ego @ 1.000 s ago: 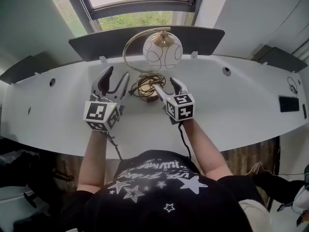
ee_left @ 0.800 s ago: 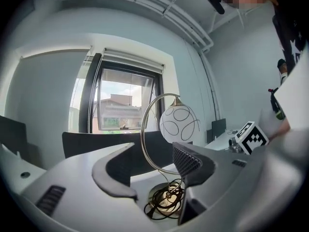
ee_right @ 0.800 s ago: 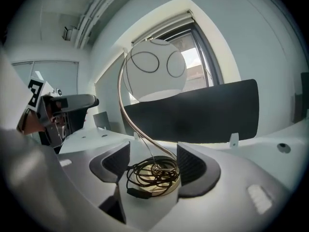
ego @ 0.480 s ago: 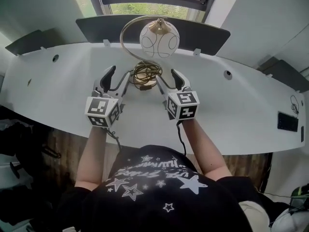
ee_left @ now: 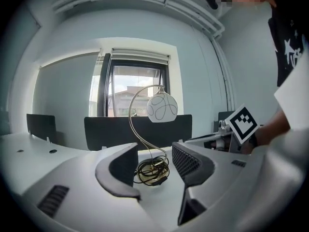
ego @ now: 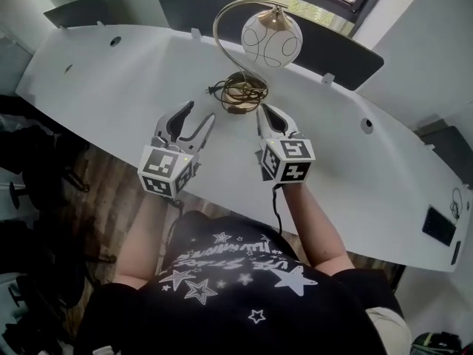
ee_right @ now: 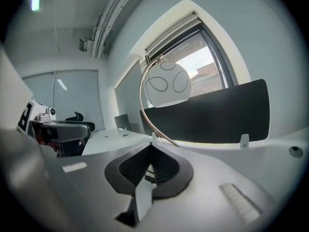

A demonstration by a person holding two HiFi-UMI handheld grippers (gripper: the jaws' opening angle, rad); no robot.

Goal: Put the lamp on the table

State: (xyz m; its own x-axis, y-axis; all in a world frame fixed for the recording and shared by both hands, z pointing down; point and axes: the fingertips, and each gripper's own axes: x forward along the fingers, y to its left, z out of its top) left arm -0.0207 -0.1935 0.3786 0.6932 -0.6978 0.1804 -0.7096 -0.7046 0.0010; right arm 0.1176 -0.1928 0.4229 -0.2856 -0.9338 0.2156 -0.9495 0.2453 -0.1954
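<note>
The lamp stands on the white table (ego: 111, 80), its white globe (ego: 271, 38) hanging from a curved brass stem over the base and coiled cord (ego: 242, 95). My left gripper (ego: 196, 117) hovers open just short of the base, nothing between its fingers. In the left gripper view the coiled cord (ee_left: 152, 170) shows through the gap of the gripper (ee_left: 154, 153), with the globe (ee_left: 162, 108) above. My right gripper (ego: 267, 111) is shut on nothing, to the right of the base. In the right gripper view its closed tips (ee_right: 150, 146) point under the globe (ee_right: 166, 83).
Dark partition panels (ego: 185, 9) line the table's far edge below a window. A flat black device (ego: 437, 226) lies at the table's right end. Round cable holes (ego: 367, 123) dot the top. The table's near edge runs just under both grippers.
The right gripper's jaws have gone from wide open to shut. Both grippers sit a little further back from the lamp base. The lamp has stayed on the table.
</note>
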